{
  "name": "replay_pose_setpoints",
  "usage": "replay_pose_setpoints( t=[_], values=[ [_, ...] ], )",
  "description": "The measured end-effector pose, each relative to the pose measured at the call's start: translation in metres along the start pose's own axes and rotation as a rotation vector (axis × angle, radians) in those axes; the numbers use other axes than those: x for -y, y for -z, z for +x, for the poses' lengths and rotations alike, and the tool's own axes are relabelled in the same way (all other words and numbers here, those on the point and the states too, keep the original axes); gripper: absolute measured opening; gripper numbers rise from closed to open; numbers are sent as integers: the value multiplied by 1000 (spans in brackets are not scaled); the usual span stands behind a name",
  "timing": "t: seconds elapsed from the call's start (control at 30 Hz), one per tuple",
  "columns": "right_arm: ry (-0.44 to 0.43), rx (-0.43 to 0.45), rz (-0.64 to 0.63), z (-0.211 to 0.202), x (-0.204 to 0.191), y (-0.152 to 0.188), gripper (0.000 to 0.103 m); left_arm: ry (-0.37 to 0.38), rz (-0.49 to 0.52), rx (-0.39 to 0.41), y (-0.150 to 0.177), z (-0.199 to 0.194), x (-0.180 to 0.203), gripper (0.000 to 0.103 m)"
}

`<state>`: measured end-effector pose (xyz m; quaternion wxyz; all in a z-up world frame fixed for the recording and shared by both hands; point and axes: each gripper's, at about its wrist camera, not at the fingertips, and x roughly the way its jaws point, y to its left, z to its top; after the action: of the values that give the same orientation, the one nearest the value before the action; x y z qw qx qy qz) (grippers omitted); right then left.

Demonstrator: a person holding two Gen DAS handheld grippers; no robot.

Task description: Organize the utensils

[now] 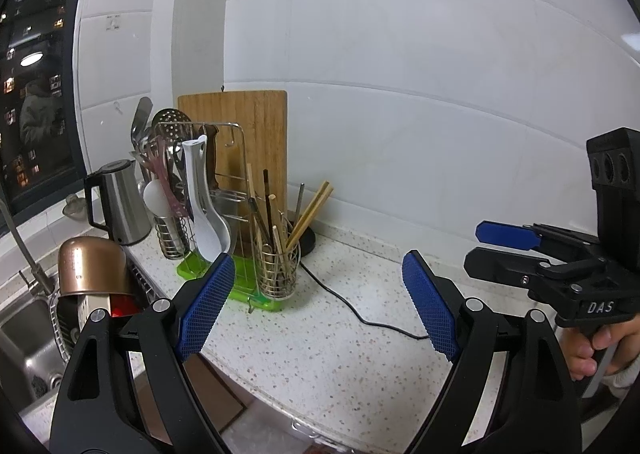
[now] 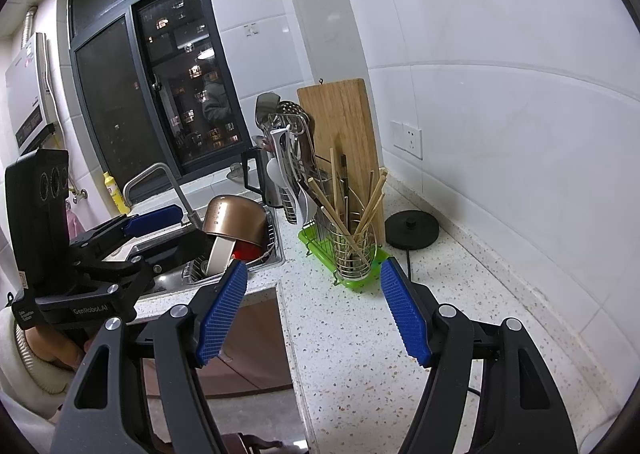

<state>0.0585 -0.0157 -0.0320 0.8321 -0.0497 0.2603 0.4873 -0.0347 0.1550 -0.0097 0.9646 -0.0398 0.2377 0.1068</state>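
Both wide open, gripping nothing — left gripper (image 1: pixel 318 308) and right gripper (image 2: pixel 314 312), ridged blue pads on black plastic. Near the back edge of the speckled stone counter (image 1: pixel 320 354): wire utensil holder (image 1: pixel 278 270) bristling with slim wooden chopsticks (image 1: pixel 310 214) — on a green tray (image 1: pixel 240 286).

Speckled white counter (image 1: pixel 320 342), green rack tray (image 1: pixel 256 294), copper pot (image 1: pixel 90 268), blue-padded tongs (image 1: pixel 318 306).

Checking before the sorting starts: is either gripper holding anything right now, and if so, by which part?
Nothing is held. The left gripper and right gripper both stand open over the speckled white countertop, with nothing between their blue ridged pads.
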Motion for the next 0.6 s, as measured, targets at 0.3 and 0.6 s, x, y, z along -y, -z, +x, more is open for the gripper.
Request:
replay_pose_setpoints(
  t=[0.3, 0.6],
  values=[
    [1, 1, 2, -1, -1, 0, 67, 1, -4, 4, 0, 0, -3, 82],
    [4, 1, 4, -2, 0, -1, 67, 6, -1, 3, 1, -1, -3, 82]
  ],
)
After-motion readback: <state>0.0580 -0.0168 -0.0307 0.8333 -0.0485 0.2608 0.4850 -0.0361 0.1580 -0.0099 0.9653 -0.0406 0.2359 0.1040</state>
